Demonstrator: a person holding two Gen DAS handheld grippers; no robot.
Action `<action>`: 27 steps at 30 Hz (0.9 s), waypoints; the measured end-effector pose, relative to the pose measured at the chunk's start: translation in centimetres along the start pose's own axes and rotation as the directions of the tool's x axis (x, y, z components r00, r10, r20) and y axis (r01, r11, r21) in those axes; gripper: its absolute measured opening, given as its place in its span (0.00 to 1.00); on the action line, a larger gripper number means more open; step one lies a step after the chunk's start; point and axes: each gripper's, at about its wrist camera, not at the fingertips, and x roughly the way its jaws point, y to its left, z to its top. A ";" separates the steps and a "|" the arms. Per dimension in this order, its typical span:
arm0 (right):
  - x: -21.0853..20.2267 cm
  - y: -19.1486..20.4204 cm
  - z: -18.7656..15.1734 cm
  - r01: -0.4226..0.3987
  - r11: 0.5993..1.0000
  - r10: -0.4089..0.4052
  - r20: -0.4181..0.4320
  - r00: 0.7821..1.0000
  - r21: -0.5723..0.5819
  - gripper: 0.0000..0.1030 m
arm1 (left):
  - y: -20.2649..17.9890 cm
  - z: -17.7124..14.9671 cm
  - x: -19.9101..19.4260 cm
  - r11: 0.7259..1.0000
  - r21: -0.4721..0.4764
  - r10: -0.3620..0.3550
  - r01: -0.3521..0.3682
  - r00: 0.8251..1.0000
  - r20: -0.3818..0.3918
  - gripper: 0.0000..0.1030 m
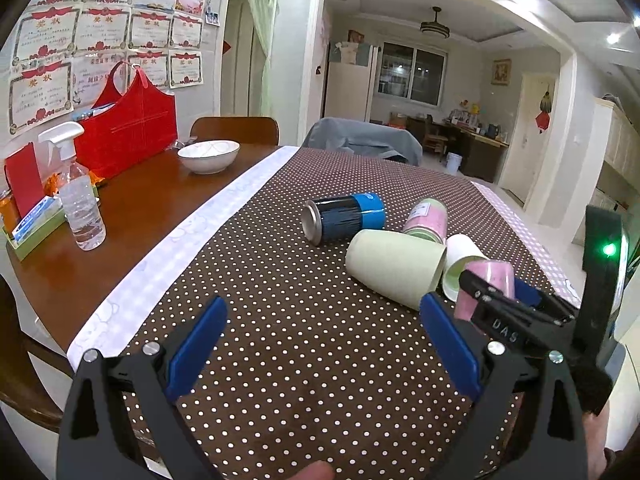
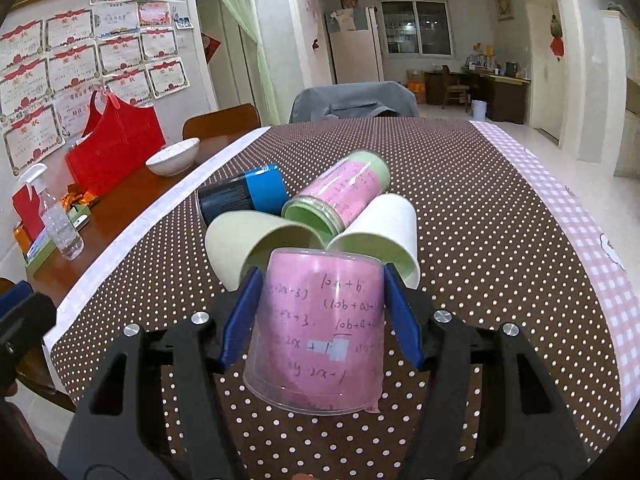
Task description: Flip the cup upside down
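Observation:
My right gripper (image 2: 320, 304) is shut on a clear plastic cup lined with pink handwritten paper (image 2: 320, 332). The cup stands upside down, wide rim near the dotted cloth; whether it touches I cannot tell. It also shows in the left wrist view (image 1: 490, 280), with the right gripper (image 1: 496, 296) on it. My left gripper (image 1: 320, 332) is open and empty above the cloth, left of the cup. Behind it lie a cream cup (image 2: 256, 244), a white paper cup (image 2: 384, 224), a pink-and-green jar (image 2: 340, 196) and a blue-and-black can (image 2: 244, 194).
The table has a brown dotted cloth (image 2: 480, 240) with a checked edge. On the bare wood at the left stand a white bowl (image 1: 208, 155), a spray bottle (image 1: 80, 208), a red bag (image 1: 128, 128) and a green tray (image 1: 32, 228). Chairs stand behind the table.

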 end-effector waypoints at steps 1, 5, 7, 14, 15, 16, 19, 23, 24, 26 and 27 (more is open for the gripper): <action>0.1 0.1 -0.2 0.001 1.000 -0.001 -0.006 1.000 -0.003 0.59 | 0.0 0.0 0.0 1.000 0.000 0.000 0.000 1.000 -0.001 0.93; 0.4 0.2 -0.9 0.002 1.000 -0.002 -0.032 0.999 -0.007 0.59 | 0.0 0.0 0.1 1.000 0.000 -0.001 0.001 1.000 -0.001 0.93; 0.3 0.3 -1.2 -0.003 1.000 0.002 -0.042 0.999 -0.014 0.59 | 0.0 0.0 0.1 1.000 0.000 -0.001 0.001 1.000 -0.002 0.93; -0.8 0.5 -2.2 -0.036 0.999 0.034 -0.066 0.997 -0.038 0.73 | 0.0 0.0 0.0 1.000 0.003 -0.001 0.001 1.000 0.000 0.93; -1.1 0.5 -2.4 -0.039 0.998 0.037 -0.064 0.997 -0.041 0.75 | 0.0 -0.1 0.0 1.000 0.003 0.000 0.000 1.000 0.002 0.93; -1.4 0.5 -2.5 -0.041 0.998 0.038 -0.062 0.997 -0.043 0.76 | 0.0 0.0 -0.1 1.000 0.004 0.001 -0.001 1.000 0.004 0.93; -2.3 0.4 -2.5 -0.063 0.997 0.060 -0.062 0.996 -0.034 0.83 | -0.1 0.0 -0.2 1.000 0.003 0.001 -0.001 1.000 0.007 0.93; -3.8 0.2 -2.4 -0.076 0.996 0.074 -0.048 0.996 -0.038 0.87 | -0.2 -0.1 -0.4 1.000 0.008 0.000 0.000 1.000 0.011 0.93; -4.1 0.2 -2.4 -0.083 0.996 0.081 -0.046 0.996 -0.036 0.89 | -0.2 0.0 -0.5 1.000 0.008 -0.002 0.001 1.000 0.012 0.93; -4.8 0.0 -2.0 -0.094 0.995 0.093 -0.033 0.995 -0.028 0.92 | -0.4 0.0 -0.6 1.000 0.010 -0.004 0.004 1.000 0.015 0.93; -5.1 -0.1 -1.8 -0.096 0.995 0.095 -0.027 0.995 -0.024 0.94 | -0.5 0.0 -0.7 1.000 0.012 -0.006 0.006 1.000 0.017 0.93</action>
